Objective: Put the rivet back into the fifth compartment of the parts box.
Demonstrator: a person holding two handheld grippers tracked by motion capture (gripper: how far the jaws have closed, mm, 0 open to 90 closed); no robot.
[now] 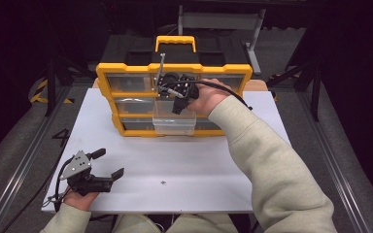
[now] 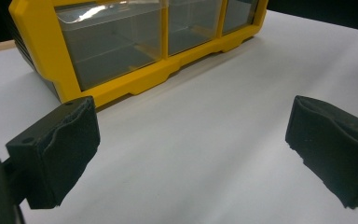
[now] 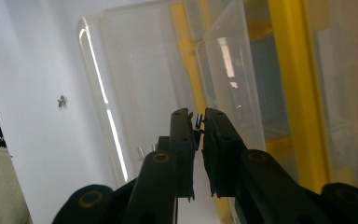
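Screws are what you are handling here, and I am counting three of them. Your right gripper (image 3: 199,122) is pinching one small metal screw (image 3: 198,120) between its clenched jaws, over the pulled-out clear drawer (image 1: 174,121). A second screw (image 3: 141,151) is lying inside that drawer, toward 9 o'clock of the jaws in the right gripper view. A third screw (image 1: 163,183) is lying loose on the white table (image 1: 199,165), at about 6 o'clock from the drawer in the high view and well apart from it.

One yellow organizer (image 1: 104,77) is standing at the table's 12 o'clock side, with clear drawers in three rows; one drawer in the bottom row is sticking out toward you. One black case with a yellow handle (image 1: 175,41) is sitting just behind the organizer.

Your right hand (image 1: 207,97) is reaching in over the organizer's front, so two grippers are in play. Your left gripper (image 1: 108,166) is resting low at the table's 7 o'clock corner, jaws released and wide apart, gripping nothing, well apart from the organizer. In the left gripper view its two black pads (image 2: 65,149) are framing bare tabletop, with the organizer at 11 o'clock.

The white table is sitting on a grey floor (image 1: 14,145). Yellow and black striped tape (image 1: 41,90) is showing on the floor at 9 o'clock, and the room beyond is lying in darkness.
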